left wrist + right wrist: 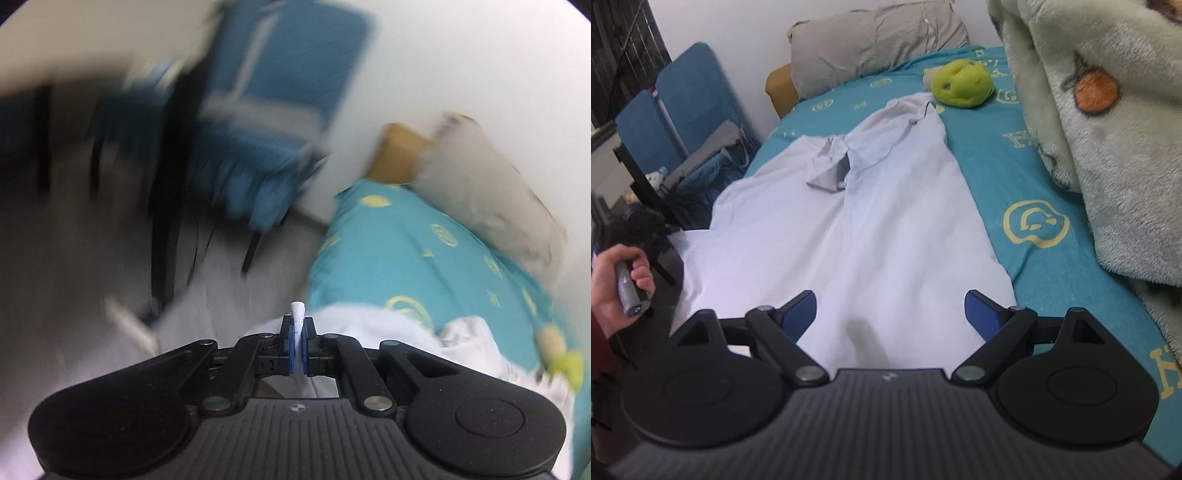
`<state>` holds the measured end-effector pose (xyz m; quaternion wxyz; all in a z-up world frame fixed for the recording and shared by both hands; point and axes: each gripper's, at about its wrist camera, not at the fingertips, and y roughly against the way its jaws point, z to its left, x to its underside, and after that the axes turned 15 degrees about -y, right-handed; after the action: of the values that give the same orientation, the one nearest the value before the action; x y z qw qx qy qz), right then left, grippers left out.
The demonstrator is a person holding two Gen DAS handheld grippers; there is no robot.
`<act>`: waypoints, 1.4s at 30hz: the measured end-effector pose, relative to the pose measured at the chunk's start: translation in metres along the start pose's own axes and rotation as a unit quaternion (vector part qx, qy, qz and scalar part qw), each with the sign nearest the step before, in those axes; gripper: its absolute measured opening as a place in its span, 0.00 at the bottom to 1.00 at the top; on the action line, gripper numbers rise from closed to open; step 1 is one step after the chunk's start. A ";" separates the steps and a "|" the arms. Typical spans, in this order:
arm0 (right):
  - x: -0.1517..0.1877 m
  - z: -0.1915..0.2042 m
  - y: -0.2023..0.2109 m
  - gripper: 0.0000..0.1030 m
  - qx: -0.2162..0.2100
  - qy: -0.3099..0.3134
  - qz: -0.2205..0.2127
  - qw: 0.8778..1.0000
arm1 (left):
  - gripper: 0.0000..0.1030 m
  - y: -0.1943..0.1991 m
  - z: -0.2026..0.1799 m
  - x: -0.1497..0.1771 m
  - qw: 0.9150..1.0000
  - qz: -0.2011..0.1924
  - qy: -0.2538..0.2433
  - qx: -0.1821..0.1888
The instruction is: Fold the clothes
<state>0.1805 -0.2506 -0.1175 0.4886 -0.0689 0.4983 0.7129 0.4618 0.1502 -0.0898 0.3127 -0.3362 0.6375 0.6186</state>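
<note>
Left wrist view, blurred: left gripper point(297, 341) is clenched on a fold of the white shirt point(369, 325) at the bed edge. Right wrist view: right gripper point(890, 314) hangs released above the shirt point(857, 236), which lies spread on the teal sheet point(1052, 192) near a green plush toy point(962, 83).

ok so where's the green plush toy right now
In the right wrist view, the green plush toy sits far on the teal sheet, just beyond the white shirt, right of the grey pillow.

Motion-blurred left view, sharp right
</note>
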 end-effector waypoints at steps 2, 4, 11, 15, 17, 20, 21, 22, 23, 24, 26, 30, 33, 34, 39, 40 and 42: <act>-0.002 -0.002 0.007 0.86 -0.005 -0.010 -0.006 1.000 | 0.04 0.021 -0.036 -0.020 0.997 -0.032 -0.077 -0.002; -0.005 -0.004 0.013 0.86 -0.006 -0.020 -0.012 1.000 | 0.04 0.040 -0.078 -0.032 0.987 -0.058 -0.149 0.009; -0.017 -0.021 0.031 0.86 -0.003 -0.062 -0.043 0.997 | 0.04 0.070 -0.241 -0.021 0.938 -0.079 -0.324 0.093; -0.024 -0.036 0.033 0.86 0.002 -0.094 -0.056 0.994 | 0.04 0.047 -0.305 0.015 0.928 -0.050 -0.353 0.109; -0.027 -0.043 0.031 0.86 0.007 -0.104 -0.060 0.993 | 0.06 0.032 -0.321 0.034 0.928 -0.032 -0.353 0.114; -0.029 -0.048 0.026 0.86 0.010 -0.108 -0.062 0.992 | 0.37 0.019 -0.326 0.053 0.932 -0.012 -0.340 0.126; -0.029 -0.049 0.023 0.86 0.009 -0.107 -0.060 0.992 | 0.60 0.017 -0.325 0.058 0.933 -0.008 -0.336 0.130; -0.029 -0.049 0.021 0.86 0.008 -0.106 -0.058 0.993 | 0.75 0.026 -0.322 0.063 0.934 -0.014 -0.332 0.130; -0.029 -0.049 0.018 0.86 0.007 -0.104 -0.057 0.993 | 0.80 0.034 -0.318 0.064 0.936 -0.022 -0.326 0.129; -0.029 -0.048 0.017 0.86 0.005 -0.101 -0.055 0.993 | 0.86 0.045 -0.311 0.063 0.939 -0.026 -0.315 0.135; -0.029 -0.045 0.016 0.86 0.001 -0.093 -0.056 0.994 | 0.89 0.069 -0.297 0.062 0.944 -0.034 -0.294 0.147; -0.028 -0.040 0.021 0.86 -0.009 -0.080 -0.066 0.995 | 0.97 0.137 -0.255 0.062 0.955 -0.053 -0.247 0.156; -0.027 -0.036 0.028 0.86 -0.018 -0.068 -0.077 0.995 | 0.98 0.199 -0.232 0.069 0.959 -0.070 -0.234 0.140; -0.027 -0.034 0.031 0.86 -0.021 -0.064 -0.080 0.995 | 0.98 0.220 -0.226 0.073 0.958 -0.078 -0.242 0.131; -0.020 -0.021 0.049 0.86 -0.039 -0.026 -0.097 0.994 | 1.00 0.299 -0.201 0.104 0.951 -0.118 -0.268 0.093; -0.018 -0.018 0.052 0.86 -0.043 -0.017 -0.100 0.994 | 1.00 0.312 -0.196 0.112 0.950 -0.126 -0.272 0.088; -0.014 -0.013 0.060 0.85 -0.054 -0.005 -0.098 0.994 | 1.00 0.324 -0.185 0.127 0.948 -0.140 -0.270 0.088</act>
<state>0.1366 -0.2709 -0.0773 0.5543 -0.1395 0.4475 0.6877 0.1272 -0.0368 0.0018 0.5851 -0.2133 0.5277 0.5777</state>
